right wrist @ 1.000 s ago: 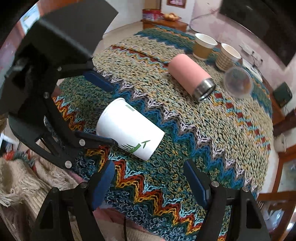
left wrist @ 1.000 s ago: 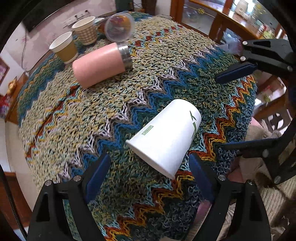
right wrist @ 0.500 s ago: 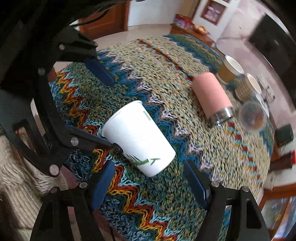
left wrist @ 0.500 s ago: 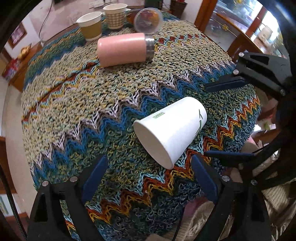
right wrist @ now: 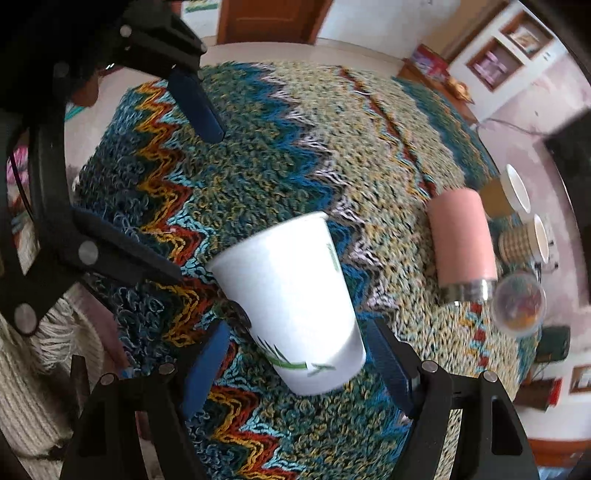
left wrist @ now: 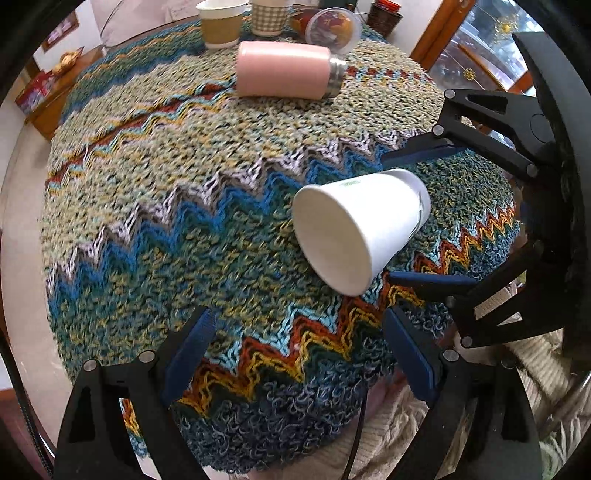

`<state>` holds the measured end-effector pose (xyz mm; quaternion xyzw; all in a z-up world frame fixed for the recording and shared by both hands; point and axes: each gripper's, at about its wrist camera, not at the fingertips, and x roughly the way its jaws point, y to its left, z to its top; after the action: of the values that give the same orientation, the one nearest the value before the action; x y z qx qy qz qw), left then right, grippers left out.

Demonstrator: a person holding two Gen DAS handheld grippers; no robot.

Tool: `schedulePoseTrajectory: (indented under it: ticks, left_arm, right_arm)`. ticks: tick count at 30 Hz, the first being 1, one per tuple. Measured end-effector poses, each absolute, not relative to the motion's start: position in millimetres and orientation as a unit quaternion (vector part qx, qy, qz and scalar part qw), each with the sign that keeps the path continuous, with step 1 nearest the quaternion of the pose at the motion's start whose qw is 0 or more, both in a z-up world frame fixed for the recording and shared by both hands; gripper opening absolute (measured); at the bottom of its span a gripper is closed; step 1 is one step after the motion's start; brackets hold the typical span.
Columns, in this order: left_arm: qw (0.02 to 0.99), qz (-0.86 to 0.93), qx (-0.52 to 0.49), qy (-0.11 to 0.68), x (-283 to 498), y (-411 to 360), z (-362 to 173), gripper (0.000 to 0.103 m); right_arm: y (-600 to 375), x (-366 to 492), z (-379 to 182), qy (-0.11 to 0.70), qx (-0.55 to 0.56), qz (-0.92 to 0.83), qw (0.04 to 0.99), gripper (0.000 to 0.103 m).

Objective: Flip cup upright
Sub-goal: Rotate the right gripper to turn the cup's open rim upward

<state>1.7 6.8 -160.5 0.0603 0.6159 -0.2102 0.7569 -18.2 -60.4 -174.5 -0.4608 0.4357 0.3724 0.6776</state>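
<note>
1. Where the knitted zigzag cloth [left wrist: 192, 177] spreads over the round counter, it fills most of both views, its blue, red and yellow bands running down to the near edge.
2. Both tools stand at that near edge. The right gripper [right wrist: 295, 354] has its jaws spread wide on either side of the white paper cup [right wrist: 291, 310], at the cup's wider end; I cannot tell whether the blue pads touch it.
3. From the left wrist view the right gripper [left wrist: 424, 218] comes in from the right, with one finger above the cup and one below.
4. The left gripper [left wrist: 299, 350] hangs just short of the cup with its jaws released and nothing between them.
5. That white paper cup [left wrist: 354, 229] is tilted on its side near the counter's front edge, its flat base turned toward the left gripper and its green leaf print toward the right one.
6. Well behind it a pink flask [left wrist: 284, 70] with a steel cap lies on its side.
7. Past the flask stand a brown-sleeved paper cup [left wrist: 221, 24] and a checked cup [left wrist: 267, 18], both upright.
8. Beside them sits a clear plastic tub [left wrist: 332, 27] with something colourful inside.
</note>
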Motion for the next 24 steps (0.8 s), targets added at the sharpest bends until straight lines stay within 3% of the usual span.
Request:
schedulePoseTrajectory:
  ticks: [24]
  left_arm:
    - [0.756,-0.198,0.013,0.624,-23,38,-167,0.093]
  right_arm:
    - [-27,-2,-186,0.465,-0.476,0.404,0.628,0.073]
